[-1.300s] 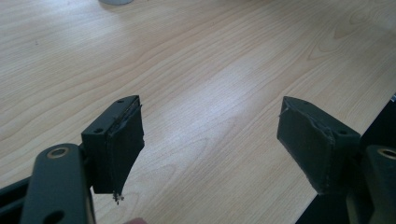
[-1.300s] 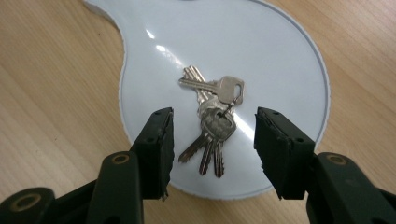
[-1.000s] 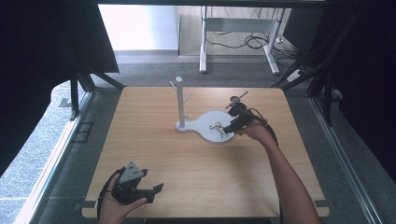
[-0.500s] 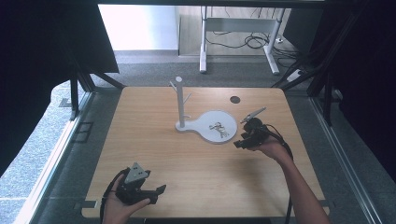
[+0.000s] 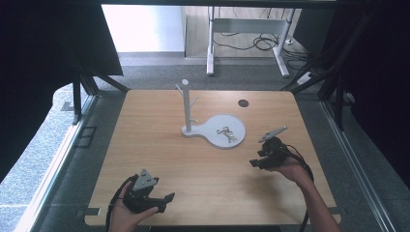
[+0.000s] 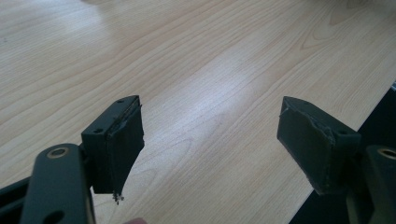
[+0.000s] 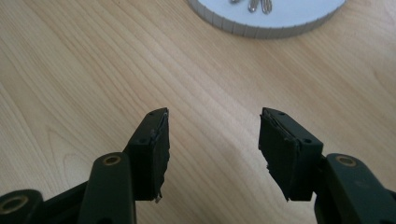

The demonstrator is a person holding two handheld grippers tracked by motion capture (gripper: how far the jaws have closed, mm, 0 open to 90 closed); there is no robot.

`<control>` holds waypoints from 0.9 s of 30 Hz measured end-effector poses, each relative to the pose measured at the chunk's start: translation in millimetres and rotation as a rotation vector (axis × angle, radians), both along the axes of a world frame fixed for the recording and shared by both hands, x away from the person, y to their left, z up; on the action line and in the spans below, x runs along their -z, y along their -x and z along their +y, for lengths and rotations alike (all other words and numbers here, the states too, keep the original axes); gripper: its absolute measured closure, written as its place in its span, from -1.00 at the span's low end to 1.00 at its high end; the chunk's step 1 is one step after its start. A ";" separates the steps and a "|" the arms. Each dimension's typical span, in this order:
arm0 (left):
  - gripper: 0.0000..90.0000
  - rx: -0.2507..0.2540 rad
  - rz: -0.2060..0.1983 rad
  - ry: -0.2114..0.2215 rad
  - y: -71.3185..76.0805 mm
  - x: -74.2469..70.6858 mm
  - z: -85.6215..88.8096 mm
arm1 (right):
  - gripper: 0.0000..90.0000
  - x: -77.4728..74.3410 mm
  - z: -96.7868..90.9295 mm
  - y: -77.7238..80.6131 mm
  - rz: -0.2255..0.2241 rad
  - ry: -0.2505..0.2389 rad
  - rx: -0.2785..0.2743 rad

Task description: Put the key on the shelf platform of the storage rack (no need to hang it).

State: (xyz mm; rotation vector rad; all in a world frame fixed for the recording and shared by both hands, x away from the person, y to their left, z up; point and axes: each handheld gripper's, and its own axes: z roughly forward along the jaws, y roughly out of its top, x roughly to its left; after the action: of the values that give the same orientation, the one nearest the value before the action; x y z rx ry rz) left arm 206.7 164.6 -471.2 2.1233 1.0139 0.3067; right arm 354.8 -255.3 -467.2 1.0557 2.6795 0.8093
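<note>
The right gripper (image 5: 263, 157) has pulled back from the white stand's round base (image 5: 220, 140) over the last second. A second ago it hung right over the plate where the small metal pieces lie; half a second ago it was beside the plate's right edge; now it sits well clear, toward the near right part of the desk (image 5: 159, 159), with its jaws spread and nothing between them. In the right gripper view the jaws (image 7: 212, 154) frame only bare wood, and the plate's rim (image 7: 261, 25) shows at the top edge. That retreat with empty jaws suggests the metal pieces were either just set down on the plate or not yet picked up; which of the two cannot be told from here.

The left gripper (image 5: 154, 200) has hardly shifted: it rests at the near left corner of the desk, jaws wide apart and holding nothing, with plain wood ahead of it in its own view (image 6: 210, 140).

The small metal pieces (image 5: 226, 134) lie in a loose cluster near the middle of the round base, thin, silvery and looped, much like keys or clips on a ring; they are too small to name for certain. The stand's upright post (image 5: 186, 104), with short pegs near its top, rises from the plate's narrow end, and nothing hangs on it.
</note>
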 end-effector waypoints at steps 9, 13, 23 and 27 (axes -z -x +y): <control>-0.49 0.009 0.006 -0.005 -0.2 1.4 -4.3 | -0.03 27.0 -19.7 37.4 -0.017 -0.047 0.056; -0.48 0.015 0.007 -0.009 -0.1 2.0 -7.0 | -0.03 34.6 -28.6 50.8 -0.034 -0.074 0.089; -0.49 0.016 0.015 -0.014 -0.3 3.6 -8.7 | -0.02 40.9 -35.7 59.4 -0.064 -0.123 0.104; -0.49 0.020 0.013 -0.015 -0.3 4.1 -9.2 | -0.03 39.4 -37.1 59.7 -0.084 -0.130 0.108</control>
State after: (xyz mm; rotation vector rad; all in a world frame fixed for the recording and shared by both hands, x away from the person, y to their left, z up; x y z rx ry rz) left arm 207.1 155.4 -475.3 2.1502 1.0007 0.2919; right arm 295.1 -292.4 -506.6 1.1567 2.5056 0.9941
